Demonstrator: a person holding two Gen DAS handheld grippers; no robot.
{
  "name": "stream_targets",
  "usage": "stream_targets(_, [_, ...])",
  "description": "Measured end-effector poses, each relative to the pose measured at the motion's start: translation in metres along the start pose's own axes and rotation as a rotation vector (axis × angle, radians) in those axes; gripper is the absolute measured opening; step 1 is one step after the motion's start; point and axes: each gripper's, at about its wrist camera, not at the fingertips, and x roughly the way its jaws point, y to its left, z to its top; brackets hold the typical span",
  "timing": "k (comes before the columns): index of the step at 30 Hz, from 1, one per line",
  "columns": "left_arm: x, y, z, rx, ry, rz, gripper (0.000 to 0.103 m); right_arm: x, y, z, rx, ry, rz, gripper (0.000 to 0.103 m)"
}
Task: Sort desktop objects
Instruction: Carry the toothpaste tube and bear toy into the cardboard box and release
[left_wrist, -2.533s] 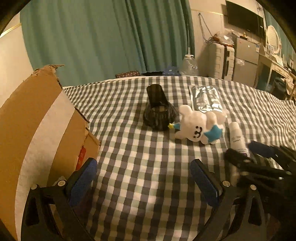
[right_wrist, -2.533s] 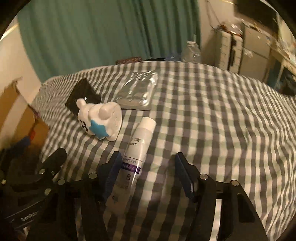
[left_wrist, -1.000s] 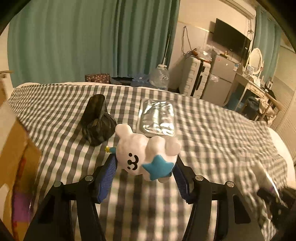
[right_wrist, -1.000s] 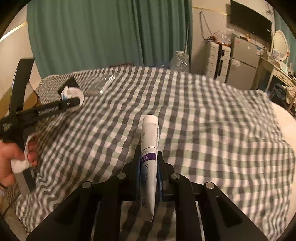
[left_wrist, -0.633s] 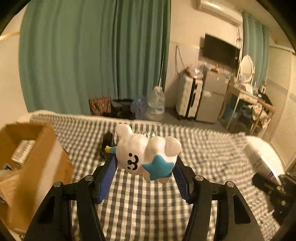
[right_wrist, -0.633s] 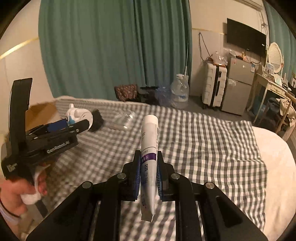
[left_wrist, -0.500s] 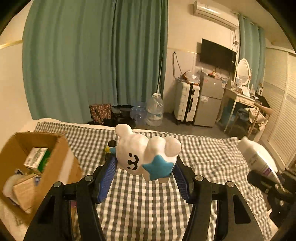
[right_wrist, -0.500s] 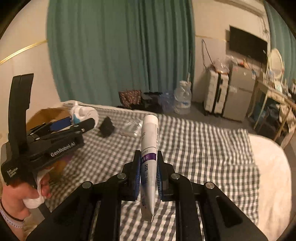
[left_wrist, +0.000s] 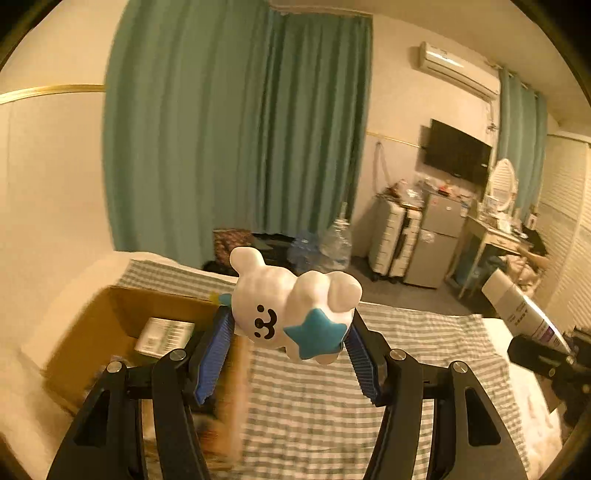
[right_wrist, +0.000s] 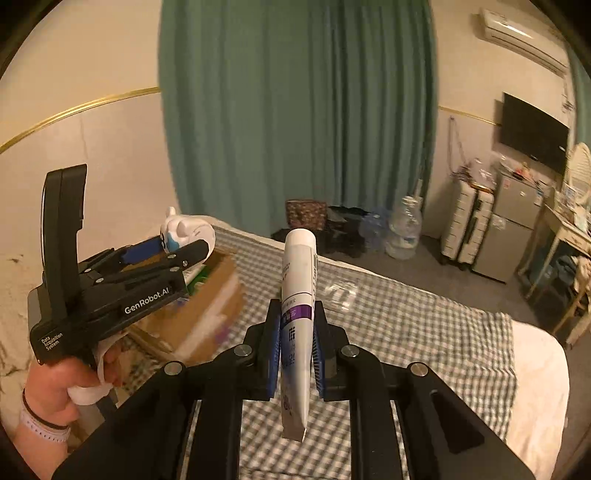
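Observation:
My left gripper (left_wrist: 288, 325) is shut on a white bear toy (left_wrist: 291, 306) with a blue star, held in the air above the near edge of an open cardboard box (left_wrist: 122, 332). The same toy (right_wrist: 184, 229) shows in the right wrist view at the left gripper's tip (right_wrist: 184, 240), over the box (right_wrist: 207, 299). My right gripper (right_wrist: 295, 332) is shut on a white tube with a purple band (right_wrist: 297, 314), cap end pointing away. That tube (left_wrist: 521, 314) appears at the right edge of the left wrist view.
A grey checked cloth (right_wrist: 406, 332) covers the bed below. A clear plastic pack (right_wrist: 341, 291) lies on it. The box holds a printed carton (left_wrist: 162, 332). A hand (right_wrist: 62, 384) grips the left tool. Beyond the bed stand water bottles (right_wrist: 402, 229), suitcases and a small fridge (right_wrist: 517, 229).
Both grippers have risen well above the bed with their loads and swung left toward the cardboard box. The toy and the tube stay clamped as before.

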Motion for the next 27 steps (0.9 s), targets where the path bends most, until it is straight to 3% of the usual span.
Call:
stream_targets(5, [0.0, 0.075, 0.0, 0.007, 0.021, 0.112, 0.062, 0.031, 0.057, 0.026, -0.052, 0.004, 0.105, 0.014])
stream_targets(9, [0.011, 0.128, -0.011, 0.007, 0.057, 0.193, 0.062, 0.088, 0.104, 0.039, -0.06, 0.057, 0.221, 0.014])
stream_targets(13, [0.033, 0.173, -0.029, -0.053, 0.109, 0.205, 0.062, 0.148, 0.143, 0.036, -0.068, 0.135, 0.292, 0.014])
stream_targets(17, [0.057, 0.183, -0.046, -0.059, 0.149, 0.187, 0.062, 0.199, 0.158, 0.019, -0.03, 0.228, 0.312, 0.014])
stream_targets(19, [0.064, 0.177, -0.052, -0.021, 0.156, 0.174, 0.07, 0.215, 0.157, 0.014, -0.003, 0.243, 0.325, 0.015])
stream_targets(20, [0.066, 0.171, -0.055, 0.005, 0.15, 0.189, 0.088, 0.221, 0.153, 0.012, 0.023, 0.234, 0.342, 0.015])
stream_targets(21, [0.066, 0.166, -0.058, 0.021, 0.142, 0.205, 0.101, 0.222, 0.151, 0.011, 0.042, 0.229, 0.354, 0.024])
stream_targets(22, [0.065, 0.159, -0.061, 0.036, 0.122, 0.233, 0.103, 0.223, 0.147, 0.011, 0.062, 0.226, 0.36, 0.049])
stream_targets(24, [0.065, 0.15, -0.062, 0.043, 0.108, 0.231, 0.103, 0.22, 0.135, 0.014, 0.104, 0.204, 0.352, 0.081])
stream_targets(27, [0.062, 0.142, -0.063, 0.031, 0.13, 0.229, 0.103, 0.203, 0.119, 0.024, 0.139, 0.144, 0.318, 0.081])
